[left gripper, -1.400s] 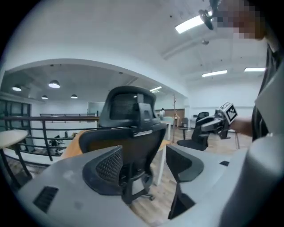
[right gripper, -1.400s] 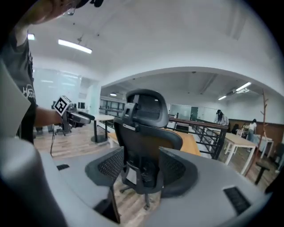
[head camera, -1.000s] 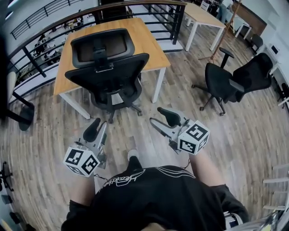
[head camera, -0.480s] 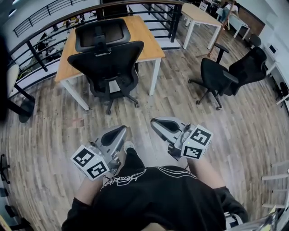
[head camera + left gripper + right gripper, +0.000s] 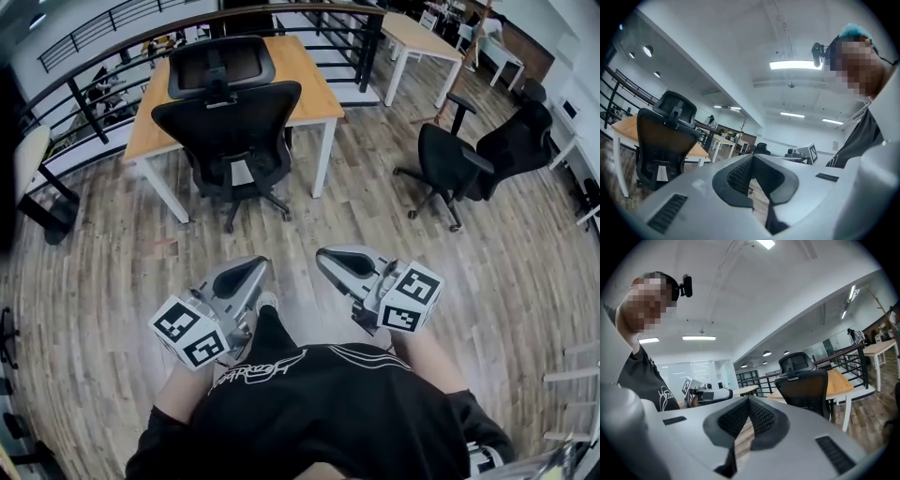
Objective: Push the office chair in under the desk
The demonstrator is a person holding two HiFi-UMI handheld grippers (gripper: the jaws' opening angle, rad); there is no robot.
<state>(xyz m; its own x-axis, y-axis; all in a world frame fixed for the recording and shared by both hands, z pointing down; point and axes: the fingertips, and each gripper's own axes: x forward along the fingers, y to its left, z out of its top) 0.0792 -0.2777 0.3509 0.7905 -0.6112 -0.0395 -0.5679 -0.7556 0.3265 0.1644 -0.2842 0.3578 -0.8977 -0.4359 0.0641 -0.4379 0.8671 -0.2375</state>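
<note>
Head view, from above: I see the black office chair [image 5: 225, 122] at the near edge of a wooden desk [image 5: 305, 80], its backrest towards me and its wheeled base on the plank floor [image 5: 112, 281] between the desk's white legs. The left gripper [image 5: 242, 275] and right gripper [image 5: 339, 262] sit side by side low in the picture, level, aimed at the chair and well apart from it. Only this view shows two more black chairs [image 5: 469, 159] off to the right and a dark railing [image 5: 89, 98] behind the desk.

The left gripper view shows the left gripper [image 5: 751, 158] clenched with nothing between its jaws. Beyond it, low at the left, stand the chair [image 5: 663, 140] and a strip of the desk [image 5: 626, 124].

The right gripper view shows the right gripper [image 5: 749, 403] likewise clenched and empty, with the chair [image 5: 804, 385] and desk [image 5: 840, 379] at the right.

Both of these views add ceiling lights that the head view lacks.

In both gripper views, the gripper's grey body hides the chair's base. I cannot tell from any view whether the seat reaches under the desk top.
</note>
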